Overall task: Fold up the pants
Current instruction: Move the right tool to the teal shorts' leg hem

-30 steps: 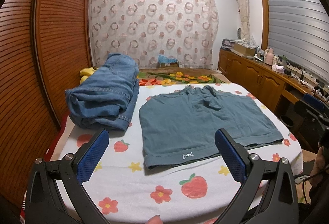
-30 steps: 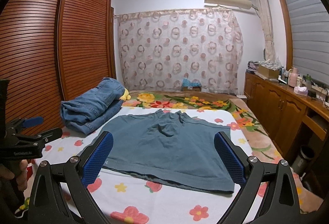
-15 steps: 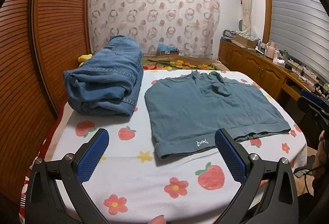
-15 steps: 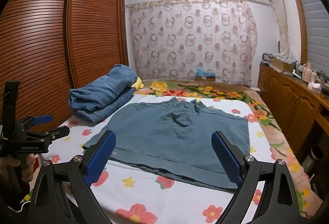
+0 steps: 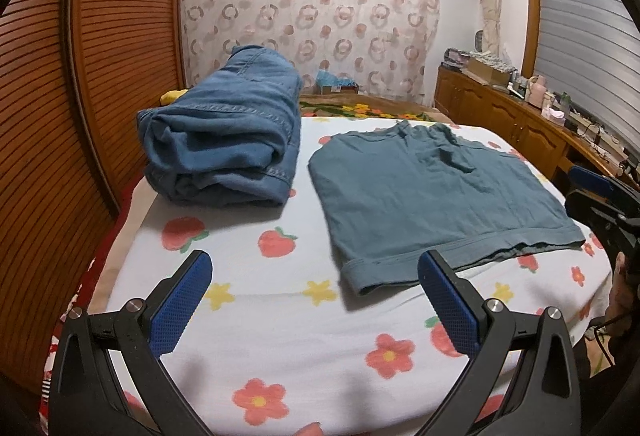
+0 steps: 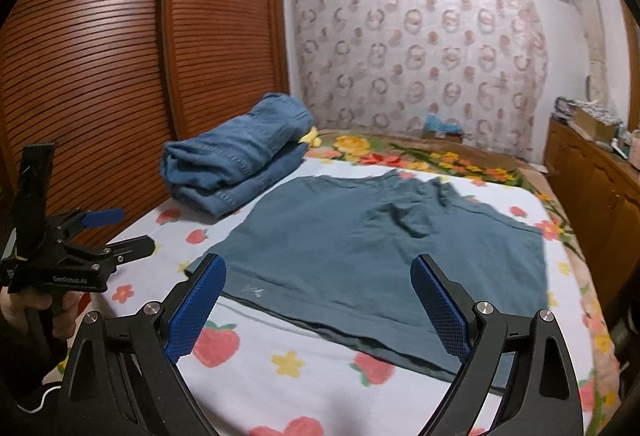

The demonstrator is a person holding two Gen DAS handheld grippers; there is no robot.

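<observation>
From the left wrist camera, the left gripper (image 5: 314, 290) hung above the near part of the bed (image 5: 280, 324), its 2 blue-padded jaws spread wide with nothing between them but the flowered sheet below. The teal pants (image 5: 432, 196) lay flat on that sheet, to the right of the folded jeans (image 5: 226, 148) and apart from them, with a strip of sheet showing between. The cuffed hem of the pants faced the camera, just beyond the gripper's right jaw. The jeans sat in a thick stack beside the slatted wardrobe doors (image 5: 100, 76). At the right edge, beyond the pants' far corner, the right gripper (image 5: 600, 196) showed only in part, so its jaws could not be judged from here. A patterned curtain (image 5: 312, 24) hung behind the jeans at the far wall.

From the right wrist camera, the right gripper (image 6: 318, 300) was released too, its jaws having just eased slightly inward while standing wide, nothing pinched between them. The pants (image 6: 380, 256) lay straight ahead of it, right of the jeans (image 6: 236, 156), their near hem running beneath the gap between the jaws without touching either pad. Left of the pants, off the bed's edge, the left gripper (image 6: 116, 232) was seen from the side, carried in a hand (image 6: 40, 312) gripping its handle. The wardrobe doors (image 6: 140, 56) stood behind the jeans.
</observation>
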